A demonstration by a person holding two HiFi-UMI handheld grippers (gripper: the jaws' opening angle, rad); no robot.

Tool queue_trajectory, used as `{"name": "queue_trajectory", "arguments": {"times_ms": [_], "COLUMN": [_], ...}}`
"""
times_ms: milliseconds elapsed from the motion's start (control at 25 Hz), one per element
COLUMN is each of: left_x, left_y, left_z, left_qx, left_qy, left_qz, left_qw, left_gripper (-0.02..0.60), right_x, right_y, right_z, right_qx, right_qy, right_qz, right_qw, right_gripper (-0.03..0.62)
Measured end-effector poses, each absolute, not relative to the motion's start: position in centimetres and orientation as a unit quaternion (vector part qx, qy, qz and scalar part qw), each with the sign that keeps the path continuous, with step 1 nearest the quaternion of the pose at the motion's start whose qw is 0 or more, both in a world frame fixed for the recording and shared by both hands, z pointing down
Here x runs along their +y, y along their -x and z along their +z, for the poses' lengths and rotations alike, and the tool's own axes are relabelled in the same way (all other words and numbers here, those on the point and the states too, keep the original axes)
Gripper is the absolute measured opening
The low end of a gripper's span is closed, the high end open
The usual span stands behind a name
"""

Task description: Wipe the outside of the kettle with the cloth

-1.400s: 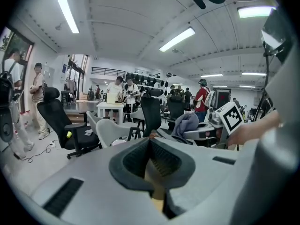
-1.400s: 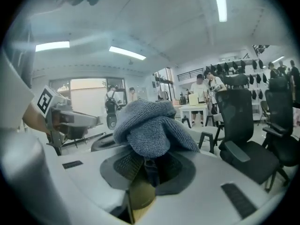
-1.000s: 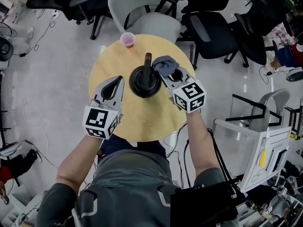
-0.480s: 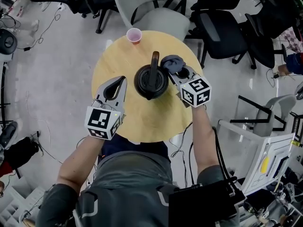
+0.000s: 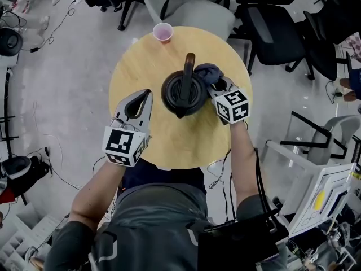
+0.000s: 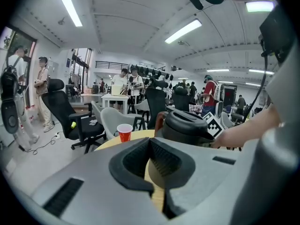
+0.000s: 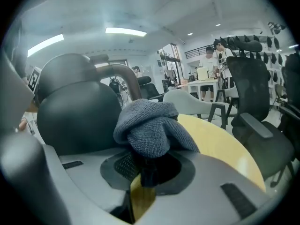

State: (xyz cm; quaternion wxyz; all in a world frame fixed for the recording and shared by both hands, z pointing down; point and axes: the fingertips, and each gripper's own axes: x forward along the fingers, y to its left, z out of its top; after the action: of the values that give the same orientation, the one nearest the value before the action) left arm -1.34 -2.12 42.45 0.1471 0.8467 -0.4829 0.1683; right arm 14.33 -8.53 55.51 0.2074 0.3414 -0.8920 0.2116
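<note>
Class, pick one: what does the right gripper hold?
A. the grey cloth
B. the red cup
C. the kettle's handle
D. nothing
A: in the right gripper view the right gripper has its jaws shut on the grey cloth, beside the kettle.

- We see a round table (image 5: 169, 143) with a pale wooden top, standing on a grey floor (image 5: 67, 95).
- A dark kettle (image 5: 183, 92) stands upright on the top, a little beyond the middle and towards the right, with its handle pointing at the far edge.
- A small red cup (image 5: 163, 32) stands at the far rim, left of that handle and well apart from the kettle.
- On the floor, a pale grey chair (image 5: 192, 10) stands just beyond the far rim.
</note>
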Motion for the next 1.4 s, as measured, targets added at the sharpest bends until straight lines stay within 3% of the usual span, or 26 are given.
{"name": "queue_trajectory", "arguments": {"times_ms": [600,1160,1400], "left_x": [-2.5,1.2,1.4], "left_y": [1.3,0.2,-0.2], "left_z": [43.3,34.5,28.7], "left_qx": [-0.485,-0.436,-0.425], "left_qy": [-0.847,-0.881,-0.894], "left_qz": [0.165,0.148,0.082], "left_qw": [0.139,0.110,0.113], "left_gripper": [0.009,0.009,0.009], "right_x": [-8.4,-3.5,-1.7], "right_y": [-14.9,-16.4,-17.1], "right_z": [56.8,41.7,33.4], "right_qx": [-0.881,-0.886,-0.898], "right_qy": [-0.365,-0.402,-0.406], "right_qz": [0.194,0.160,0.111], "right_qw": [0.232,0.165,0.131], "right_gripper": [0.084,0.086,0.086]}}
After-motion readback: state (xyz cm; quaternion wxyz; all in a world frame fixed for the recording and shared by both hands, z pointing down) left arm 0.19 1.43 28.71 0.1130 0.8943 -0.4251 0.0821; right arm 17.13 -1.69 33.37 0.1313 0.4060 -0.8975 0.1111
